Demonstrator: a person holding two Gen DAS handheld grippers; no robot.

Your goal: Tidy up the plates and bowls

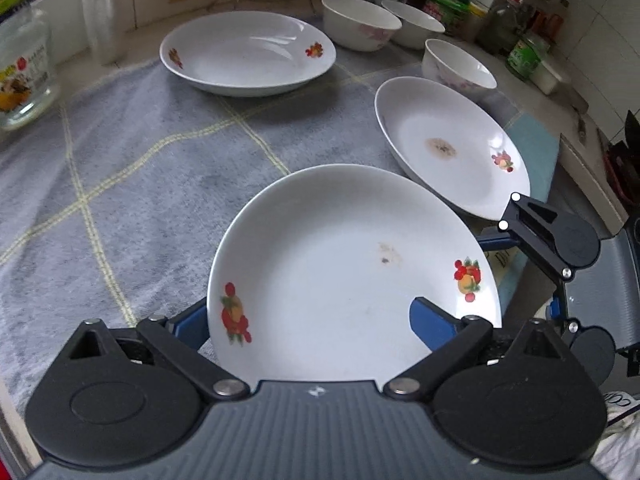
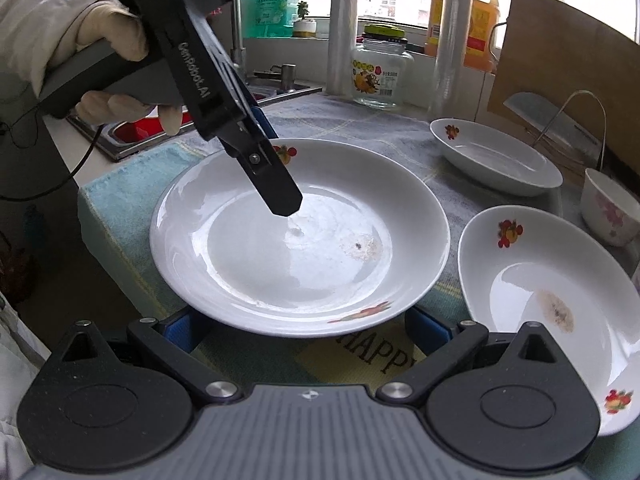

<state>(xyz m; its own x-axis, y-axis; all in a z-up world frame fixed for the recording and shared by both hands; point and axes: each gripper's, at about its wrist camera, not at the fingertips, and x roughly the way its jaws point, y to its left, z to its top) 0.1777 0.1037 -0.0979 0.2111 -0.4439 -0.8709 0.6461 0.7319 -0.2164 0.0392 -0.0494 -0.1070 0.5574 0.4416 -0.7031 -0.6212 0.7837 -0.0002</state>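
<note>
Left tool (image 1: 312, 320): spread wide, pressing on nothing yet. Straddling the near rim of the white round ceramic plate with fruit decals (image 1: 340, 248), with one blue finger (image 1: 430, 320) reaching over the rim into the well and the other (image 1: 192, 326) outside and lower, beside the plate's wall. Seen from the right wrist as angled steeply down, gripped by a gloved hand (image 2: 100, 40), inner fingertip at or just above the plate's floor; cannot tell whether touching.

Right tool (image 2: 308, 330): also wide apart and empty, low at the opposite edge of the same plate, the rim lying just ahead, between and slightly above its two fingers.

Judged as the deciding relation: rim running crosswise between the left tool's fingers, so closing across the wall should catch it. Left tool nearer to a grip than the right.

Outward from there, on the grey checked cloth (image 1: 140, 168) over the counter: a second white decal plate with a brown stain (image 1: 452, 144) to the left tool's right and ahead, near but apart; a third white decal plate (image 1: 248, 52) well ahead; three white flowered bowls (image 1: 360, 22) beyond those. Likely stacking targets.
</note>
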